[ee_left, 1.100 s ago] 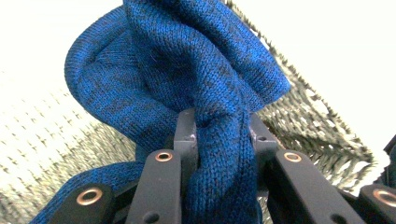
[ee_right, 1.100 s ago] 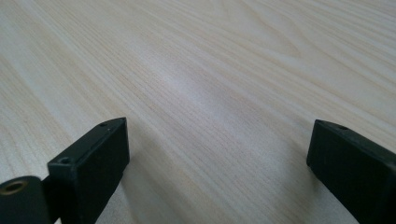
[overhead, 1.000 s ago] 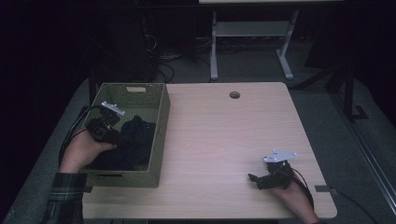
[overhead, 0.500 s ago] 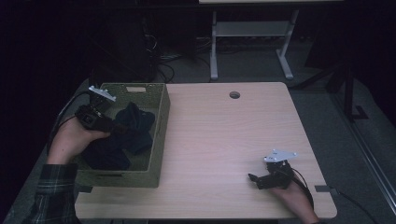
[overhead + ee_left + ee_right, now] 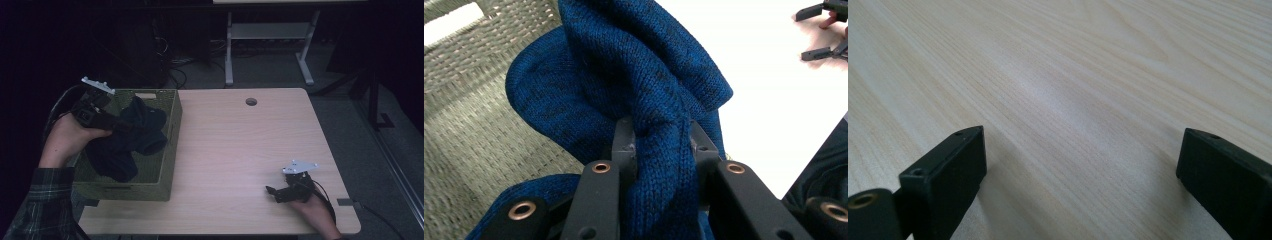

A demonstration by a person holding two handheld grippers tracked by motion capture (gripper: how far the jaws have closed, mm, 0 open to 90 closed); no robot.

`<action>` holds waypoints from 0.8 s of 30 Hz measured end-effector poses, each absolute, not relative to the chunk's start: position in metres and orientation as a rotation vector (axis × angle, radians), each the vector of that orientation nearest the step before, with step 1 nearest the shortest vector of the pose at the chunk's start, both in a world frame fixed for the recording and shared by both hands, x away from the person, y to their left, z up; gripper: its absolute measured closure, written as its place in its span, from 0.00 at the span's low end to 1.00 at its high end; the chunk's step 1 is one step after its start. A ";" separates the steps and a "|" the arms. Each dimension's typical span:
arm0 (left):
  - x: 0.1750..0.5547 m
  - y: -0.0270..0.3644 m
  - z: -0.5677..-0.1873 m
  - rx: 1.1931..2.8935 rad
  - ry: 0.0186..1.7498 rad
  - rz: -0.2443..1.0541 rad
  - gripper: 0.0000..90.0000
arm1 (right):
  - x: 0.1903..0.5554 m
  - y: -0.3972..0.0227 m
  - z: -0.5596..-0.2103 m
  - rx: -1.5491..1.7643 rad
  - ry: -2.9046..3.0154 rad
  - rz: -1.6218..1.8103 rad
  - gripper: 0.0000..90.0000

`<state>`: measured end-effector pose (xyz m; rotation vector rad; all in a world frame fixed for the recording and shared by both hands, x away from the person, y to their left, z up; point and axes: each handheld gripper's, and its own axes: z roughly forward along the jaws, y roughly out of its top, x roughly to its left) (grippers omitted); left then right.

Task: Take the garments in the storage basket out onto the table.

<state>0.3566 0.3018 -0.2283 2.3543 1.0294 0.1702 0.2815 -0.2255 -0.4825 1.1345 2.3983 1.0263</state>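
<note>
Landmark: the woven basket [image 5: 170, 150], olive-green, set at the left end of the bench [image 5: 240, 145].

Left tongs [image 5: 117, 125]: seen above the basket's left wall, held in the left hand [image 5: 67, 142], which comes in from the basket's outer left side. In the left gripper view the left tongs [image 5: 659, 145] are clamped on a bunched fold of the blue knit garment [image 5: 644, 85]; the fabric is pinched between both pads and bulges out above them.

Garment: the blue knit garment [image 5: 137, 132] is partly lifted. Its upper part is gathered at the tongs, at about the height of the basket's rim; the rest hangs down into the basket, with a lower lobe lying toward the basket's near-left corner. Whether that lower part rests on the basket floor cannot be told for certain, as the high view is dark there. The basket's woven wall [image 5: 469, 100] is seen just behind the garment in the left gripper view.

Right tongs [image 5: 274, 192]: well apart from the basket, toward the bench's near right corner, held low over the bench by the right hand [image 5: 315, 212]. In the right gripper view the right tongs [image 5: 1083, 175] are spread wide, with bare wood grain between them and nothing gripped.

A round cable hole [image 5: 251, 101] is noted in the bench, beyond the basket's far right corner.
</note>
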 end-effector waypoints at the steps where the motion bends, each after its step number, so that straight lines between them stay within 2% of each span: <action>1: 0.357 0.301 -0.227 2.354 1.027 0.175 0.81 | 0.282 -0.225 -0.483 1.135 2.398 1.027 0.06; 24: 0.366 0.261 -0.198 2.346 0.924 0.203 0.81 | 0.282 -0.226 -0.483 1.135 2.398 1.026 0.06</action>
